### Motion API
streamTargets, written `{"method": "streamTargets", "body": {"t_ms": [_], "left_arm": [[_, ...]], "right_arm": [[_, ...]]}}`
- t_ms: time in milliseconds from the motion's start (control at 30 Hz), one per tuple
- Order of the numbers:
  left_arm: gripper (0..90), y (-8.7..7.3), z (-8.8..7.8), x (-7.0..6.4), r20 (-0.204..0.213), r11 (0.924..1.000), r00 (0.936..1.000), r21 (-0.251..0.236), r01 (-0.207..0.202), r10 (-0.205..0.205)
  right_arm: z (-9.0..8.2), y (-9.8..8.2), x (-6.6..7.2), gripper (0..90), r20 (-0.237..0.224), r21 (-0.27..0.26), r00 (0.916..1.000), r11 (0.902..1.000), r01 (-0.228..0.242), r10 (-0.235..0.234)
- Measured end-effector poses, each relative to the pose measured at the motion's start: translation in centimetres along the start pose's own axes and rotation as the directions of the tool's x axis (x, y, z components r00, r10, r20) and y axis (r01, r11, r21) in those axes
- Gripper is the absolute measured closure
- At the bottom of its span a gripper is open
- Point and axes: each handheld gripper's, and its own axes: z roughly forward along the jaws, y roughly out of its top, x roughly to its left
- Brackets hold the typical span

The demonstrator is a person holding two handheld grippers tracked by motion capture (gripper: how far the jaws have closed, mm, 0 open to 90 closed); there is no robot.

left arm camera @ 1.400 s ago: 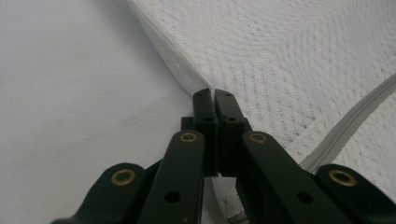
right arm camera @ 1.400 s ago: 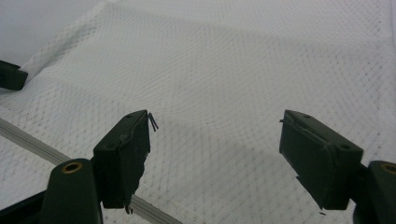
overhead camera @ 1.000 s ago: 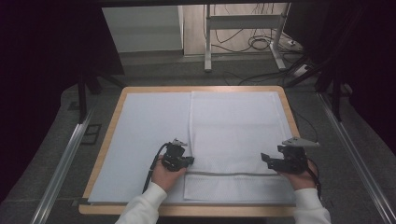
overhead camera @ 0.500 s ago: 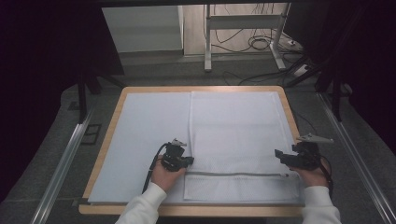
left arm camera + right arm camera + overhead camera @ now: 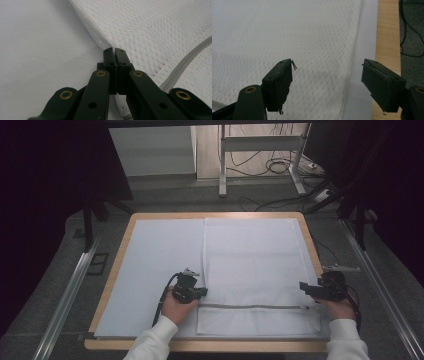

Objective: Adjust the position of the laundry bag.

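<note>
Left gripper (image 5: 114,51) is pinching the mesh laundry bag's (image 5: 252,260) nine-o'clock edge, anchoring it; right gripper (image 5: 327,75) is hovering spread wide at three o'clock.

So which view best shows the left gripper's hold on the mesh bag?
The left gripper view: the left gripper is shut on the mesh bag at its edge. The high view shows it small; the right gripper view shows mesh alone.
</note>
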Motion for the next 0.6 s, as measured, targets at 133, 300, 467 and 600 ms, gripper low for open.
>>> {"method": "streamTargets", "body": {"t_ms": [133,300,467,600], "left_arm": [[89.6,0.0,0.0,0.0,0.007,1.0,1.0,-0.004,0.002,-0.002],[89.6,0.0,0.0,0.0,0.009,0.9999,0.9999,-0.01,0.008,-0.008],[89.6,0.1,-0.1,0.1,0.011,0.9999,0.9999,-0.01,0.006,-0.006],[89.6,0.1,-0.2,0.1,0.01,1.0,0.9999,-0.01,0.0,0.0]], "right_arm": [[0.3,-0.1,-0.3,25.2,0.007,0.015,1.0,0.9999,-0.002,0.002],[0.5,-0.2,-0.7,27.6,0.014,0.016,0.9998,0.9997,-0.016,0.016],[0.9,-0.2,-1.0,30.3,0.014,0.031,0.9997,0.9993,-0.02,0.02],[1.1,-0.1,-1.0,34.0,0.004,0.035,0.9998,0.9992,-0.021,0.021]]}}
